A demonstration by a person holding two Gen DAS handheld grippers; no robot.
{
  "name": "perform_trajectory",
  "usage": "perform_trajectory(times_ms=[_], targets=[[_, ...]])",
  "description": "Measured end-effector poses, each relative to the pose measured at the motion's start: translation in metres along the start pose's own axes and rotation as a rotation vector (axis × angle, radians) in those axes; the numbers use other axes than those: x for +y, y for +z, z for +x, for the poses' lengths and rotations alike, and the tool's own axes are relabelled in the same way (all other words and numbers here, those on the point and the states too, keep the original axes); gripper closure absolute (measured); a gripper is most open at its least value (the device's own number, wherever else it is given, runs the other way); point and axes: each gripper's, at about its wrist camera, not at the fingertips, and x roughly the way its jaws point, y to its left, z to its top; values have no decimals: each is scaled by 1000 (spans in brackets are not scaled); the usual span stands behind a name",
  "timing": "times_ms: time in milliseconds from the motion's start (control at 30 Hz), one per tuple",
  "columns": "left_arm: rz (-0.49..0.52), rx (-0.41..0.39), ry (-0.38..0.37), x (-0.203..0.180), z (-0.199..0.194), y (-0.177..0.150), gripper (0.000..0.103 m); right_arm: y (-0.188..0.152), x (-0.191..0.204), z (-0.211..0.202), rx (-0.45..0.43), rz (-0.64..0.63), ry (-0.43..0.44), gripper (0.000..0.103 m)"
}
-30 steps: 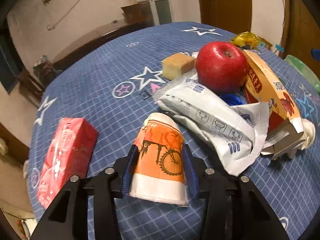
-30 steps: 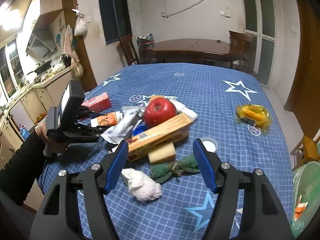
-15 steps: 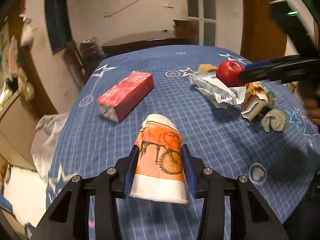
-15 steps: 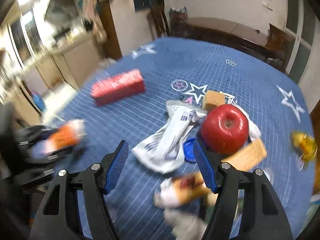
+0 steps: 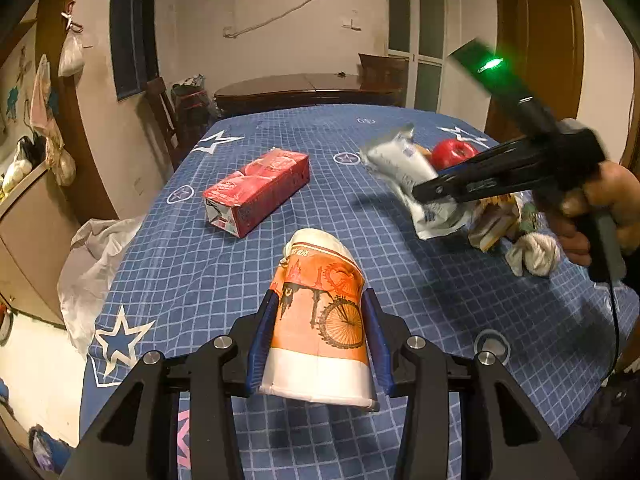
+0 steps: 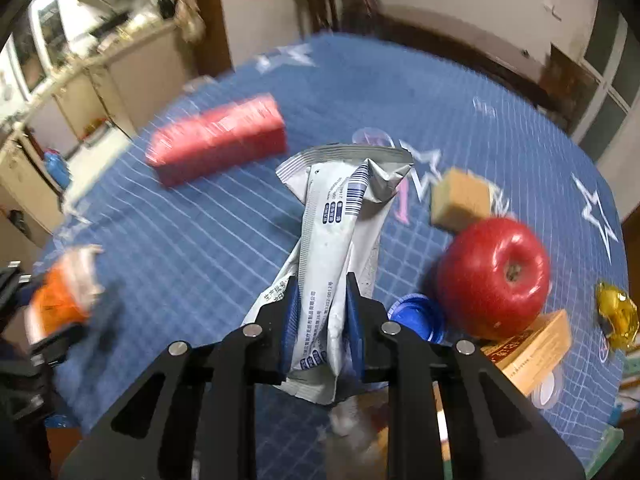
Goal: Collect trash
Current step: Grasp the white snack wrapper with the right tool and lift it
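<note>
While both grippers hold trash over the blue checked tablecloth (image 5: 224, 264), the scene reads as follows:

Left gripper (image 5: 318, 338): clamped on a crushed orange paper cup (image 5: 320, 312) with a bicycle print; the blue pads press its two sides, its white rim end towards the camera, and it sits above the cloth near the table's front edge

Right gripper (image 6: 320, 320): its jaws have just been closing and are now pinched on a white foil wrapper (image 6: 340, 232) with blue print and a barcode; the wrapper stands up between the pads, its crimped top fanning out beyond them

Right gripper in the left view (image 5: 508, 176): seen side-on at the right, gripped by a hand (image 5: 604, 208), with the same wrapper (image 5: 400, 164) at its tip and a green light on its body

Red carton (image 5: 256, 192): lying on its side on the cloth, well apart from both grippers

Red apple (image 6: 494, 276): on the cloth just right of the wrapper, touching a yellow-orange box (image 6: 532, 344) in front of it

Blue bottle cap (image 6: 416, 316): between the right gripper's finger and the apple

Tan sponge-like block (image 6: 460, 200): just behind the apple

Yellow crumpled wrapper (image 6: 616, 316): at the far right edge, apart from the pile

White wadded tissue (image 5: 536, 252): beside the hand, on the cloth
</note>
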Motion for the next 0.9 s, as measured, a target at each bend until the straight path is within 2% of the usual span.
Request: perform_trajectory(times_ms=[133,233,333,433,667,800,900], targets=[[-20,-18,24,-2,0,13,59,-4,5,-45,-115,-8,39,82],[-24,-32,29,-6,-2,23,59,-12,-2,-90,-234,-6,49,82],[-4,-42,54,-16,-1,34,59,-19,-11,-133,-346,3,15,82],[-1,-51,36,-27,-1,47,59,-32,-22,-169,-445,32,-12,82],[7,-81,29,-60,0,74,59,-64,-46,-198,-539,85,-87,82],[18,-106,65,-84,0,92,59,-84,-59,-198,-548,128,-125,82],[23,-130,91,-107,-2,104,59,-100,-70,-195,-542,172,-124,82]])
